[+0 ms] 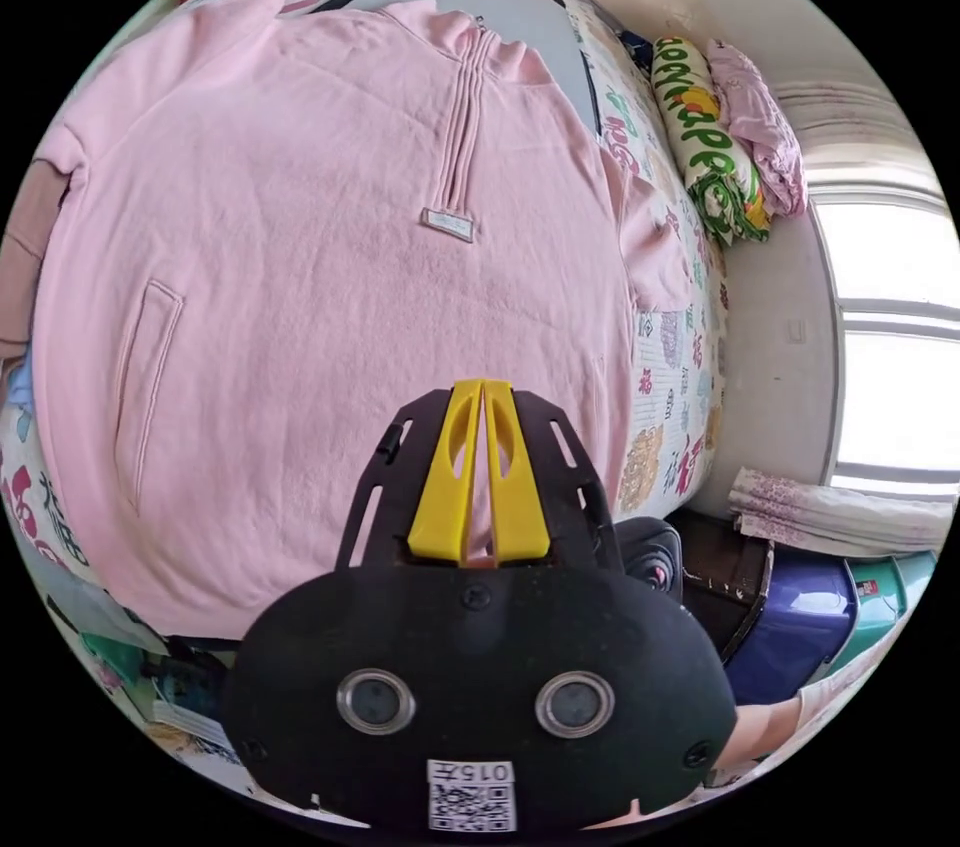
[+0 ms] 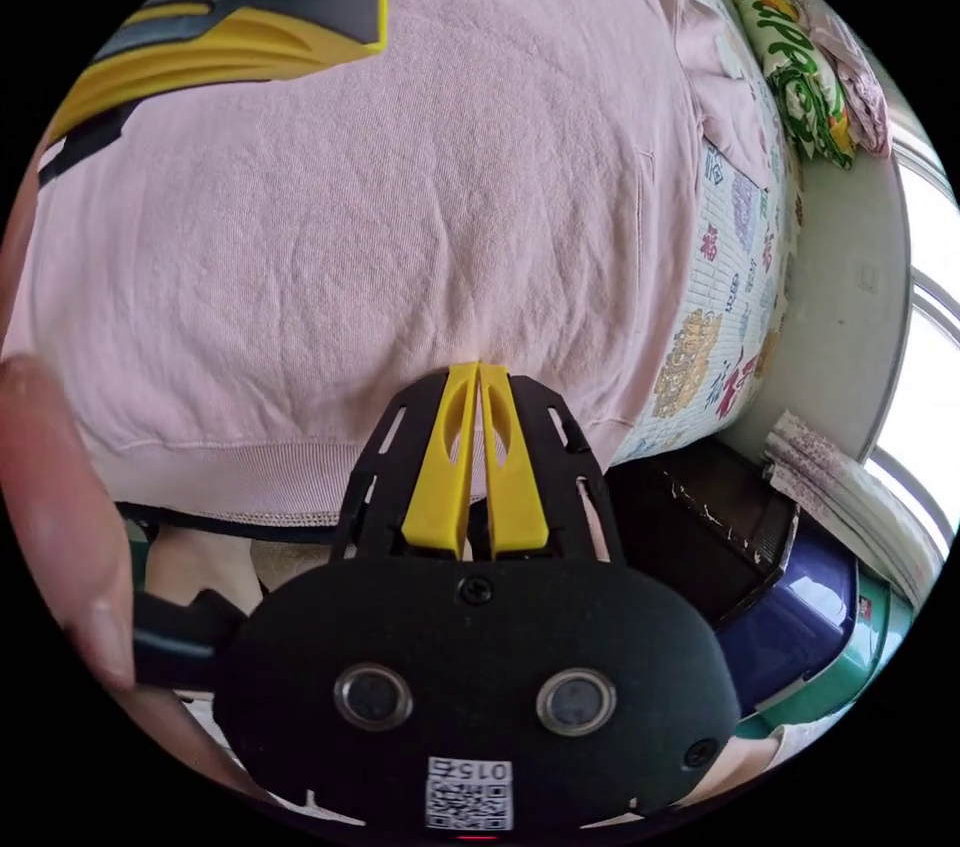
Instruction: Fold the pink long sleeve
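Note:
The pink long sleeve (image 1: 330,287) lies flat, front up, on the patterned bed sheet (image 1: 670,367), with its half zip and collar at the far end. One sleeve (image 1: 650,237) is folded in at the right side, and a slit pocket (image 1: 150,367) shows on the left. My left gripper (image 1: 482,387) is shut over the lower middle of the shirt; I cannot tell whether it touches the cloth. My right gripper (image 2: 478,369) is shut just above the ribbed hem (image 2: 250,477). The left gripper (image 2: 370,27) also hovers shut over the shirt in the right gripper view.
A green and yellow patterned roll (image 1: 710,147) and a pink cloth (image 1: 765,137) lie at the bed's far right by the wall. Beside the bed stand a dark box (image 1: 730,567) and a blue bin (image 1: 800,617). A person's finger (image 2: 60,527) shows at the left edge.

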Available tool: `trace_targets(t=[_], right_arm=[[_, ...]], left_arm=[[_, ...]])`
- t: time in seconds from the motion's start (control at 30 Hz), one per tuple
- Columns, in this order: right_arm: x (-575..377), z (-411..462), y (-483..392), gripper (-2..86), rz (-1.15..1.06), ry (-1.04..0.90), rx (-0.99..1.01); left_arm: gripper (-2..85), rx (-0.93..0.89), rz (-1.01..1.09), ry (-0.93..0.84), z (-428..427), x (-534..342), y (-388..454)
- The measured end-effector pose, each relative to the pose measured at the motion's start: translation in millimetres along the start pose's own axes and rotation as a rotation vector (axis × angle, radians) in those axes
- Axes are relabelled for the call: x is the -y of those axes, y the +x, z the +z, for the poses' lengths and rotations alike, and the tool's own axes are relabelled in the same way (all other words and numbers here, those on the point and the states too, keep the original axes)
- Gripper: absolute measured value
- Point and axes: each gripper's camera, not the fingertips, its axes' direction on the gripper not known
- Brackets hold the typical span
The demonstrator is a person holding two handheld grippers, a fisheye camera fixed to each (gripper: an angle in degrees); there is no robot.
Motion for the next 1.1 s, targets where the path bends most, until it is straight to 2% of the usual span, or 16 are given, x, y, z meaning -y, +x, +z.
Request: trace_targets(t=[0.5,1.1], right_arm=[[60,36,81,-0.5,0.087,-0.094,0.106],[100,37,138,-0.4,0.123,-0.157,0.156]], left_arm=[[-0.8,0.149,0.147,-0.124,27,45,25],[-0.9,0.193,0.202,-0.189,51,87,41]])
